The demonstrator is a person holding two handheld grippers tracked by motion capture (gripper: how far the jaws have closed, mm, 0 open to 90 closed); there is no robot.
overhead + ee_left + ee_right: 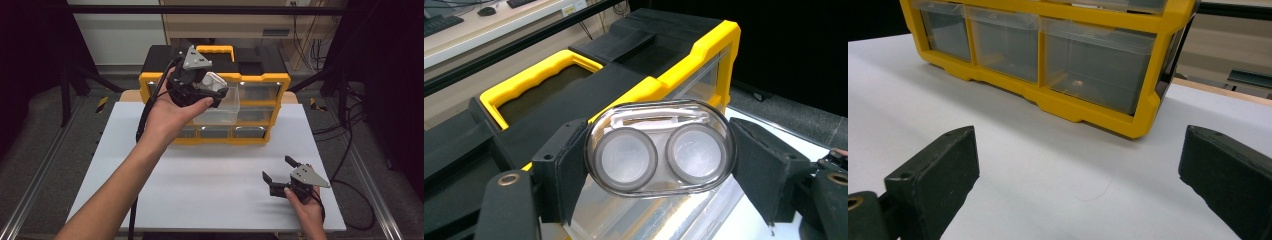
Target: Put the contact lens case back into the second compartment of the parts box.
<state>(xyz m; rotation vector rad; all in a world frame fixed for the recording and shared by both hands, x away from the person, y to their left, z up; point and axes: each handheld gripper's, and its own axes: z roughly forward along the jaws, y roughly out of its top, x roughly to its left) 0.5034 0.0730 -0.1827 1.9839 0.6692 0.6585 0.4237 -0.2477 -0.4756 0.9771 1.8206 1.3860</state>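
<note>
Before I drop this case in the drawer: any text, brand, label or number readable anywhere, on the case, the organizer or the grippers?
None can be read.
Lens case in the left gripper: clear, two round caps, no lettering seen.
Organizer and its open drawer: no label or brand seen.
Right gripper: no marking seen.
Pale tag on the background desk: too small to read.

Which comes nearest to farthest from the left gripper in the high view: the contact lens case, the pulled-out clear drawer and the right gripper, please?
1. Contact lens case, between the left gripper's jaws.
2. Pulled-out clear drawer, just beneath it.
3. Right gripper, low at the table's right.
</note>
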